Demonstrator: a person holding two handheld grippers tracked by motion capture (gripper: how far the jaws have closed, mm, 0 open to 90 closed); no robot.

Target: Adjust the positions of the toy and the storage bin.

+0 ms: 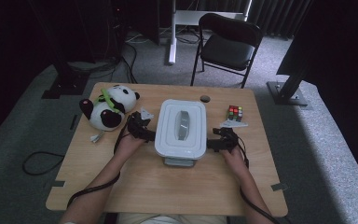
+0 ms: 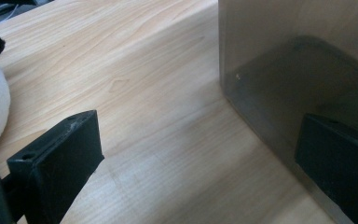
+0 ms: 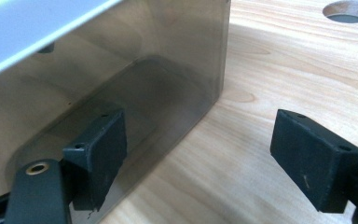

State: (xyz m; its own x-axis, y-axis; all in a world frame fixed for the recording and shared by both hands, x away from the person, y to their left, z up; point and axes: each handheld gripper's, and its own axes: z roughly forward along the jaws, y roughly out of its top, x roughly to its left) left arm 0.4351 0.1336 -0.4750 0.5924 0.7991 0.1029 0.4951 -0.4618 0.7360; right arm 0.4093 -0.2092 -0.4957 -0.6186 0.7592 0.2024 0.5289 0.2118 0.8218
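Wooden table (image 1: 135,182): open claws (image 1: 145,132) (image 1: 214,142) flank lidded box (image 1: 181,128).

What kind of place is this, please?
Probably a lab or studio for recording: a wooden table on grey carpet, dark curtains behind, metal stand bases and cables on the floor, and a folding chair.

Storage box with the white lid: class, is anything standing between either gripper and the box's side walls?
Nothing visible does. The left gripper and right gripper sit with open jaws right beside the storage box. The toy panda and puzzle cube lie off to the sides.
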